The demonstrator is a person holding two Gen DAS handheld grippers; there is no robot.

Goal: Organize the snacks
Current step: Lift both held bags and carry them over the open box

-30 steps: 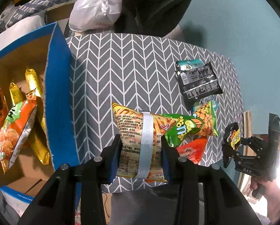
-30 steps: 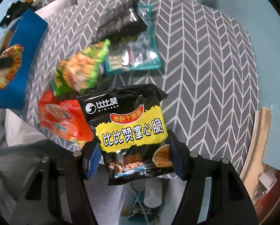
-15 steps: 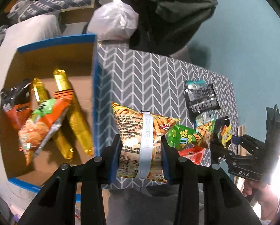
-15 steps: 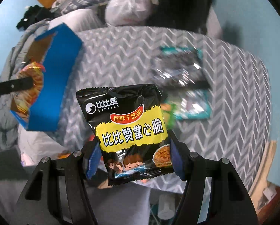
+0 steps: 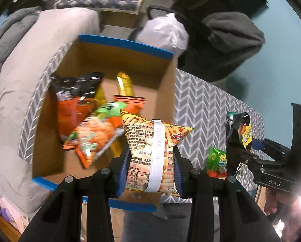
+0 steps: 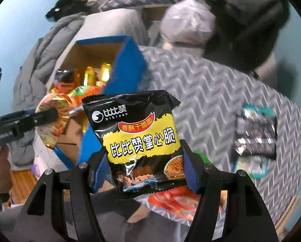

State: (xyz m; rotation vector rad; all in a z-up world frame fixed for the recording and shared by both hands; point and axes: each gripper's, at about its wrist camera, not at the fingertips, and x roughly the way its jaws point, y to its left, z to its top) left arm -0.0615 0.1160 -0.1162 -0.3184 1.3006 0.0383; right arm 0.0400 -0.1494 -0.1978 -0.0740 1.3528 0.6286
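While both jaws clamp packets | left gripper (image 5: 151, 162) holds fries bag (image 5: 153, 151) over box (image 5: 126, 45) | right gripper (image 6: 144, 173) holds noodle pack (image 6: 138, 139) beside box | release fries low, clear of the rim

Both grippers were matte black with blue pads (image 5: 123, 169) and silver screws. The right gripper (image 5: 239, 151) carried white "DAS" lettering, gripped by bare skin.

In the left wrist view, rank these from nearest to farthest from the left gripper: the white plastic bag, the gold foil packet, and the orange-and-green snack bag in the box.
1. The orange-and-green snack bag, lying in the cardboard box, just left of the left gripper.
2. The gold foil packet, deeper in the box, near its far wall.
3. The white plastic bag, beyond the box, at the top.
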